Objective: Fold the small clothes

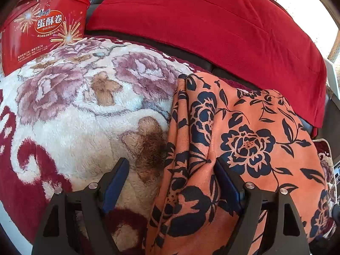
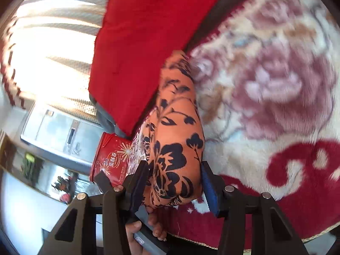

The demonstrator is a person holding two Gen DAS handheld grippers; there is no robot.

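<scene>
An orange garment with dark blue flowers [image 1: 244,140] lies on a fluffy floral blanket [image 1: 85,106], spread at the right in the left wrist view. My left gripper [image 1: 172,167] is open, its jaws straddling the garment's bunched left edge without closing on it. In the right wrist view the same garment [image 2: 178,140] appears as a narrow bunched strip running away from me. My right gripper [image 2: 176,170] is open with the near end of the strip between its jaws. A hand [image 2: 146,225] shows below the fingers.
A red egg-roll tin [image 1: 44,27] stands at the blanket's far left corner; it also shows in the right wrist view [image 2: 112,159]. A red cushion cover [image 1: 212,21] lies along the back. A sunlit curtain [image 2: 57,42] and glossy furniture [image 2: 61,127] are at left.
</scene>
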